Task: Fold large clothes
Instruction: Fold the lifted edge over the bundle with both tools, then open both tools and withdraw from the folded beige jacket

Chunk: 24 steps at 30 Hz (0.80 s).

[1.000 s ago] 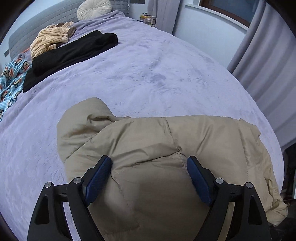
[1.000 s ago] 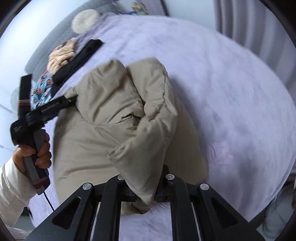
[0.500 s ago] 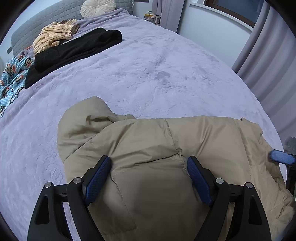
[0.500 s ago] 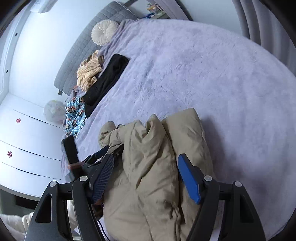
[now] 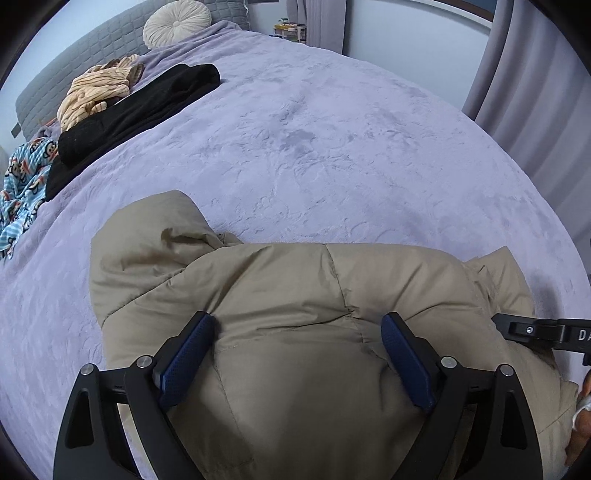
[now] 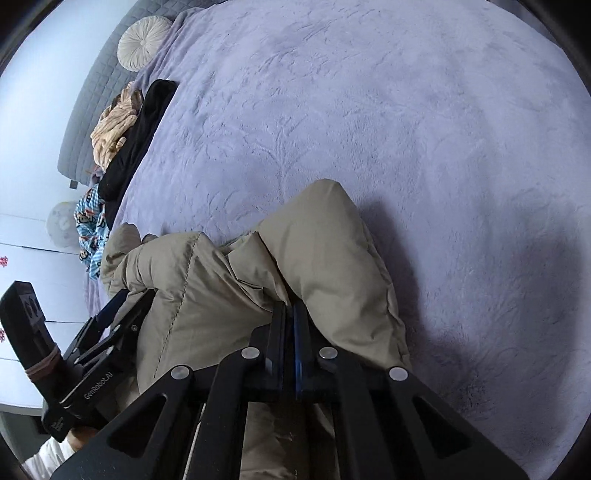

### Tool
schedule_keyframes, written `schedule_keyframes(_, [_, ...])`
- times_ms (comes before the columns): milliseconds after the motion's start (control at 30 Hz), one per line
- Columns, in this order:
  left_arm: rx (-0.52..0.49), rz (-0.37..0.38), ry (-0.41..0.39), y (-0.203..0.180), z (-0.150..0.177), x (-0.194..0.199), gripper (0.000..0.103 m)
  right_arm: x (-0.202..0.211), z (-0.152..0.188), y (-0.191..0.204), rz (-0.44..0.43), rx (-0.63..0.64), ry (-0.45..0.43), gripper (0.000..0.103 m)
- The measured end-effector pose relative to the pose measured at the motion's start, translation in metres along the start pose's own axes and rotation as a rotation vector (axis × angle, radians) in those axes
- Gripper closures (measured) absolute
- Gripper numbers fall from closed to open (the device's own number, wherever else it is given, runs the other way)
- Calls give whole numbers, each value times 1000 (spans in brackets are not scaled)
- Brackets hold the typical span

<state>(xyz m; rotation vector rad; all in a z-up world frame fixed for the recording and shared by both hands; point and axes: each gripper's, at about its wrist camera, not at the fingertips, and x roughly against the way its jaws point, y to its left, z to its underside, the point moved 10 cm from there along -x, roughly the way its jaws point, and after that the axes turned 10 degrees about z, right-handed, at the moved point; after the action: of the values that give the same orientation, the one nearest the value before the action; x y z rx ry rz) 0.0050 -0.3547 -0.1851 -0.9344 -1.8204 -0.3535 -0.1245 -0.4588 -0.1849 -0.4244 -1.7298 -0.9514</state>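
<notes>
Left wrist view: the beige puffer jacket [image 5: 314, 332] lies on the lavender bedspread [image 5: 332, 147] at its near edge, long axis running side to side, hood end pointing left. The left gripper [image 5: 297, 354] hangs over the jacket's middle with its blue-padded jaws spread wide, holding nothing. The jacket's near part is cut off by the frame and hidden under the gripper's arms. Beyond the jacket to the far left lie a black garment [image 5: 136, 107], a striped tan garment [image 5: 99, 92] and a blue monkey-print cloth [image 5: 22, 184]; a round cream cushion [image 5: 177, 22] rests against the grey headboard [image 5: 74, 59]. Bottles past the jacket by the far wall are too small to make out. The right gripper's body enters at the jacket's right end, its tips hidden.

Right wrist view: the right gripper [image 6: 290, 321] has its jaws pressed together on a fold of the jacket [image 6: 325, 258], which bulges up on both sides of them. Left of the jacket, the left gripper's handle [image 6: 37, 354] shows; its jaws are mostly hidden by fabric.
</notes>
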Motion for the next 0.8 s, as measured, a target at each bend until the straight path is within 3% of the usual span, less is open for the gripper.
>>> schedule_keyframes(133, [10, -8, -4, 6, 2, 1, 9, 30, 11, 13, 43, 105, -23, 101])
schedule_keyframes(267, [4, -27, 13, 6, 0, 6, 9, 76, 47, 30, 0, 234, -48, 100])
schedule_keyframes(467, [118, 16, 6, 19, 11, 61, 9, 95, 94, 24, 11, 329, 6, 97])
schedule_keyframes(633, [216, 35, 25, 24, 67, 106, 9, 82, 108, 5, 25, 310, 74, 97])
schedule_keyframes(800, [321, 40, 105, 15, 136, 106, 9, 70, 114, -2, 52, 313, 105, 97])
